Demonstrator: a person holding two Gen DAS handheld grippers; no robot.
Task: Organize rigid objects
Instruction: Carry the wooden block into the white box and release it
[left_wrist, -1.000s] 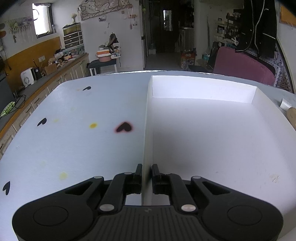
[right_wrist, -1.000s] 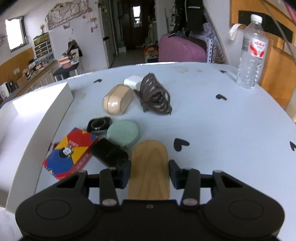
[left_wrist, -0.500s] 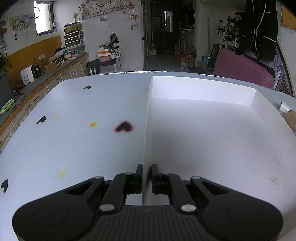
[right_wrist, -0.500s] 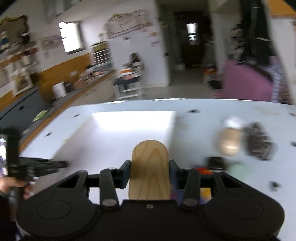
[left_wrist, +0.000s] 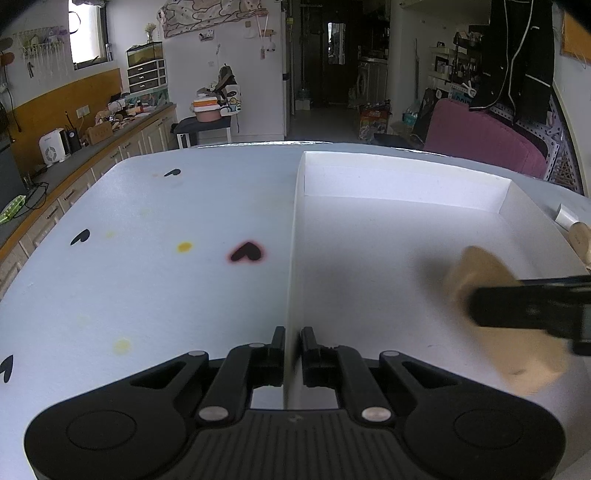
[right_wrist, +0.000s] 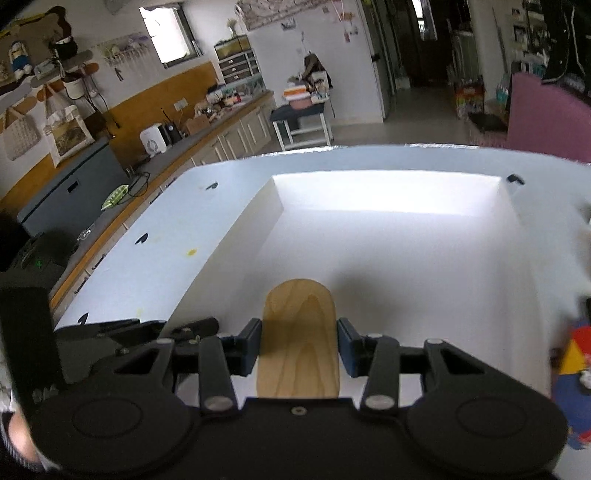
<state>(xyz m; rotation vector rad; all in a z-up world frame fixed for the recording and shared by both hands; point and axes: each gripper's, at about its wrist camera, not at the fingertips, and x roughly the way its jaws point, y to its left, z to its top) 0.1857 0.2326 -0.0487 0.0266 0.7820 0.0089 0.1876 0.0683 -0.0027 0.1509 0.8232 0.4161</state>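
Right wrist view | right gripper (right_wrist: 299, 345) clamps wooden block (right_wrist: 298, 339), frame centre, over white box (right_wrist: 388, 192) | left gripper (left_wrist: 293, 360) pinches box wall | lower gently before releasing.

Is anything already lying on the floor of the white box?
No, the white box floor shows bare; the wooden piece is held above it.

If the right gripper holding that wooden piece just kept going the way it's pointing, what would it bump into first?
Probably the bare floor of the white box. The right gripper, shut on the wooden piece, points down and forward into it; nothing else shows in that line, though depth is hard to judge.
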